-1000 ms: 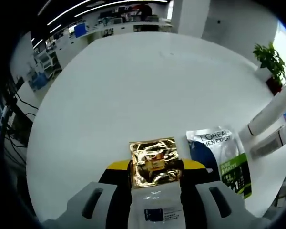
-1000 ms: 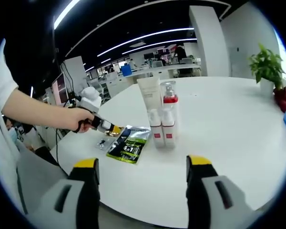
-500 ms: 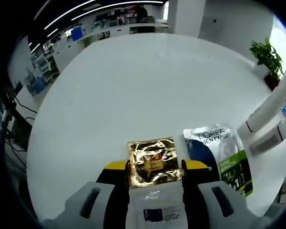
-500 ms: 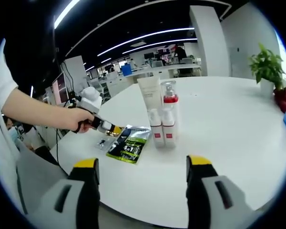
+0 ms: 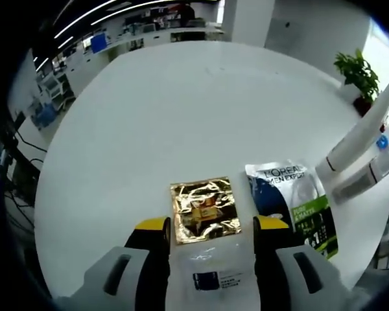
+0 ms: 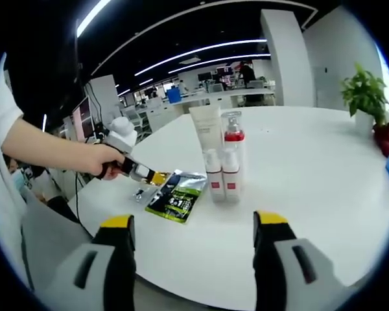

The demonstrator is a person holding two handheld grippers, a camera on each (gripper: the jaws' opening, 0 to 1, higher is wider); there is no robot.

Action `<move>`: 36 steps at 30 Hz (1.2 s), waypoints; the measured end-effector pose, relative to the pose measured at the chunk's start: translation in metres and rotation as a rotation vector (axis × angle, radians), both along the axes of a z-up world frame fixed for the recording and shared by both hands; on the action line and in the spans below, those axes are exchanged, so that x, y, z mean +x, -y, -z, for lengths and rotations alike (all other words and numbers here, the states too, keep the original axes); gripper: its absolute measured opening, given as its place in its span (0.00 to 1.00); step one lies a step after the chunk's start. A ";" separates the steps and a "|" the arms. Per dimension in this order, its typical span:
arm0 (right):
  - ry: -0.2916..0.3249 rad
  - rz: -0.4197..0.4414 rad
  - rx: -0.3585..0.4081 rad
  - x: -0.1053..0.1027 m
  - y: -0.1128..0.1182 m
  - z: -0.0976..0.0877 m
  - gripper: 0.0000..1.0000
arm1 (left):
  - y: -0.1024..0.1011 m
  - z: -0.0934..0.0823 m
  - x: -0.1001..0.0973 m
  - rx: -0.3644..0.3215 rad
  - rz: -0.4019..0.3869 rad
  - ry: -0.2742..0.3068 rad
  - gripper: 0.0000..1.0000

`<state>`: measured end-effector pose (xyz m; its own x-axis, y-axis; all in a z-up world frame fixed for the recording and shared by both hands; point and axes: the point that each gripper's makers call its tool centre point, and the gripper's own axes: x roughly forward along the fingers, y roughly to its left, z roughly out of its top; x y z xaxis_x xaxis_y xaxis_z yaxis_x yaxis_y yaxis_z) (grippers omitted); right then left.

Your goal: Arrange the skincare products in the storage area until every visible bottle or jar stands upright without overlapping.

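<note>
We see a flat sample sachet [image 5: 205,230], gold foil at its far end and white with a printed label at its near end, lying on the white round bench [image 5: 181,110] at the near edge. It sits between the yellow-tipped jaws of the left gripper [image 5: 211,225], which stand parted on either side of it, just beside its edges and not visibly pinching it. We judge it light, thin and crinkly, slippery on the foil, so the firmer sealed edges look like the best place to take hold; it cannot stand up by itself.

Just to its right lies a flat L'Oréal Men Expert pouch [image 5: 292,204], equally limp. Beyond that, in the right gripper view, a tight cluster stands upright: a tall white tube [image 6: 205,136], a clear pump bottle with a red collar [image 6: 233,139] and two small white bottles with red labels [image 6: 222,176]. These look rigid and top-heavy, best gripped low on the body.

The right gripper [image 6: 191,223] hangs back from the bench edge, jaws wide apart and holding nothing. A potted plant [image 6: 365,97] stands far off.
</note>
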<state>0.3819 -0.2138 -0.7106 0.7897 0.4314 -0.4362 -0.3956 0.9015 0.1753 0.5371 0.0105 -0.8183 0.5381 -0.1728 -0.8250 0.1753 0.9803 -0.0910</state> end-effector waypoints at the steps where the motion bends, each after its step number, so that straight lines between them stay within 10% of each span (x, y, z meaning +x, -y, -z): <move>1: 0.002 -0.001 -0.001 0.000 0.000 0.000 0.75 | 0.000 -0.001 -0.001 -0.001 0.003 0.002 0.49; 36: 0.026 -0.046 -0.011 -0.004 -0.008 -0.004 0.80 | -0.016 -0.036 -0.114 -0.104 0.266 0.114 0.83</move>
